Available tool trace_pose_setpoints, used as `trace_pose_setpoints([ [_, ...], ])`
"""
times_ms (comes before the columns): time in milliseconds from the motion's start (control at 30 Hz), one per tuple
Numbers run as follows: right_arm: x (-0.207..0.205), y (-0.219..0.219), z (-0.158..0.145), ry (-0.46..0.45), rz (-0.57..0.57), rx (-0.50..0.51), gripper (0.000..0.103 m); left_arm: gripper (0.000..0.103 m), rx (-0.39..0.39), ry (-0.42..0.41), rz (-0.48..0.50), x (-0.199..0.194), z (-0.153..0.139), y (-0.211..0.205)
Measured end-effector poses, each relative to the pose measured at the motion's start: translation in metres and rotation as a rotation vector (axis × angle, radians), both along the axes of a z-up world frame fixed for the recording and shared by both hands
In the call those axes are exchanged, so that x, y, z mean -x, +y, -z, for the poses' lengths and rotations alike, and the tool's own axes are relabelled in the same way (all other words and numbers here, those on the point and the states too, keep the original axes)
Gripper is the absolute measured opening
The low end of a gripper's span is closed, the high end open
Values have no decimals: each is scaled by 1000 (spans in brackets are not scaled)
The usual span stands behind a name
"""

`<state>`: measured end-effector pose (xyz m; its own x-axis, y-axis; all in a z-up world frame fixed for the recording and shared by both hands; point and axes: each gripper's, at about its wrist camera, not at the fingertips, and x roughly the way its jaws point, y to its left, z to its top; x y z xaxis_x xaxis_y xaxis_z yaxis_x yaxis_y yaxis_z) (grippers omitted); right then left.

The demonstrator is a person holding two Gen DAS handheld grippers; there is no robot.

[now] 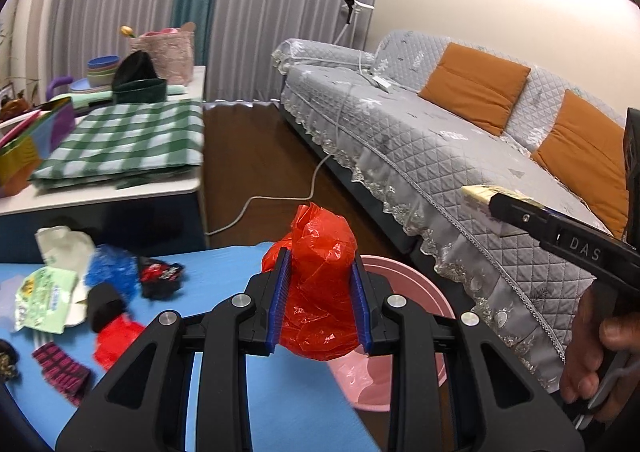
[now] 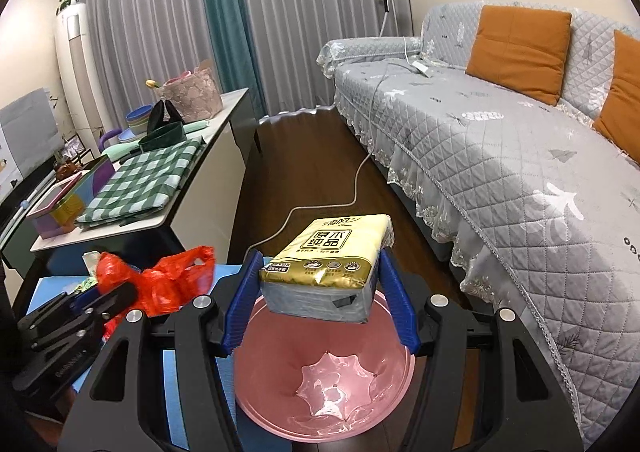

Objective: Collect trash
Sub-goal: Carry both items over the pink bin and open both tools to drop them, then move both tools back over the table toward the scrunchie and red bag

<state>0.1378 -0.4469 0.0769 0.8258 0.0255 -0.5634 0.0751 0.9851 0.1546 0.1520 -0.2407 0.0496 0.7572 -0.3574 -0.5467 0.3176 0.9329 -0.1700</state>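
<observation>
left wrist view has the left claw (image 1: 320, 306) clamped on a crumpled red plastic bag (image 1: 320, 292), held at the right edge of the blue counter (image 1: 224, 392), partly over the rim of the pink bin (image 1: 404, 292). right wrist view has the right claw (image 2: 320, 302) gripping a gold tissue pack (image 2: 328, 252) directly above the pink bin's open mouth (image 2: 280, 404). more scraps (image 1: 60, 292) lie on the counter to the left. bare wooden floor (image 2: 312, 156) runs between the sofa (image 2: 500, 156) and the white sideboard (image 2: 192, 208).
</observation>
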Motion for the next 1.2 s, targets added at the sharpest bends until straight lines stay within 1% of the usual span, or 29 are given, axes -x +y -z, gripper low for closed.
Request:
trace_pose_setpoints([
  [300, -14, -11, 14, 39, 25, -36, 59, 28, -22, 34, 31, -19, 20, -27],
  [600, -17, -15, 20, 54, 36, -39, 60, 28, -29, 49, 43, -26, 25, -39],
  [667, -18, -15, 20, 55, 43, -32, 62, 32, -28, 55, 49, -27, 26, -40],
  [700, -18, -15, 19, 54, 50, -26, 70, 36, -27, 59, 47, -27, 26, -40],
  [733, -17, -16, 19, 51, 63, -19, 75, 43, -26, 60, 47, -28, 26, -39],
  [767, -17, -17, 18, 46, 68, -20, 78, 46, -24, 58, 43, -27, 25, -37],
  [800, -16, -18, 18, 44, 71, -25, 78, 47, -24, 55, 36, -27, 25, -36],
  [1000, -15, -19, 17, 38, 79, -28, 80, 47, -23, 54, 14, -23, 21, -25],
  [1200, -11, -10, 9, -7, 66, -34, 80, 47, -34, 34, -3, -9, 8, -9],
])
